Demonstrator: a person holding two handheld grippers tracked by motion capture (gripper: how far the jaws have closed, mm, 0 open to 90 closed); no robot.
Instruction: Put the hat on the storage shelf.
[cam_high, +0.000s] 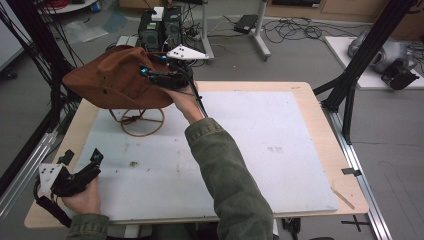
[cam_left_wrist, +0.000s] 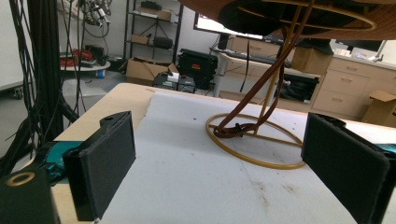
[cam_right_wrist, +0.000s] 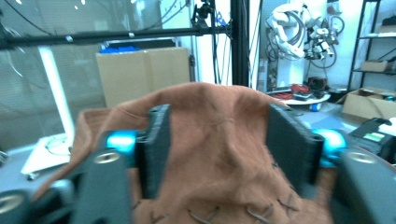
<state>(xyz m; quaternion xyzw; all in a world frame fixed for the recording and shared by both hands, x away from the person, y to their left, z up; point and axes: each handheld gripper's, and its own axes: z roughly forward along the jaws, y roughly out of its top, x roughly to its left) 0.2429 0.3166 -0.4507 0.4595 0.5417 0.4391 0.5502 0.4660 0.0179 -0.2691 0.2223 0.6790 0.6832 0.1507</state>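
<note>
Nearest the high camera, an olive-green sleeve (cam_high: 227, 170) reaches up the table toward the right gripper (cam_high: 150, 75), which sits at the crown of a brown suede hat (cam_high: 107, 80). The hat rests on a tan wire hat stand (cam_high: 142, 121) at the far left of the white mat (cam_high: 260, 145). In the right gripper view the two black jaws stand apart on either side of the crown's ridge. They look clear of the suede, though the blur makes that hard to settle. The left gripper (cam_high: 80, 160) rests at the near left corner of the table (cam_high: 320, 115), well apart from the hat. Its jaws are spread wide with nothing between them, and they face the stand's ring base (cam_left_wrist: 254, 142).
</note>
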